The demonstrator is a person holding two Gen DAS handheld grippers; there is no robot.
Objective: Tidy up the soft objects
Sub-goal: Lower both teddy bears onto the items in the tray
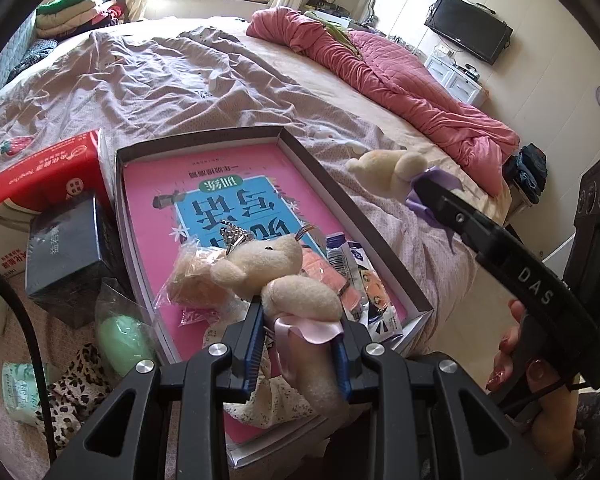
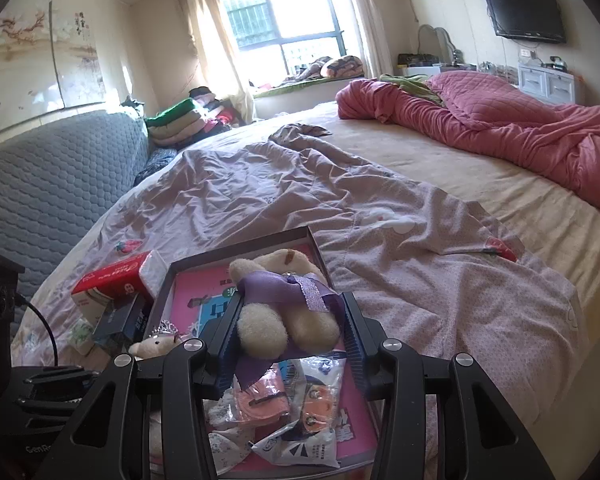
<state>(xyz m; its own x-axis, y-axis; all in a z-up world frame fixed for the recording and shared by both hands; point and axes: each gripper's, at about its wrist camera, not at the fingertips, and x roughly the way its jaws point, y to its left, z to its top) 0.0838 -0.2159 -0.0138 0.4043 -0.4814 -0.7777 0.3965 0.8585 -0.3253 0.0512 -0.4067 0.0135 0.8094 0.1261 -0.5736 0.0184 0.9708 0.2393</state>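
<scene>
The pink book (image 1: 236,184) in the box (image 1: 340,200) lies half hidden under toys and packets; its small print is unreadable.

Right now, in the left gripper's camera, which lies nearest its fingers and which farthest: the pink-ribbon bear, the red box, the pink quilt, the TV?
1. Pink-ribbon bear, clamped in the left gripper.
2. Red box, left.
3. Pink quilt, across the bed, right.
4. TV, on the far wall.

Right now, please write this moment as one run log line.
left gripper: shut on cream plush bear with pink ribbon | right gripper: shut on cream plush bear with purple ribbon | both over grey shallow box
</scene>
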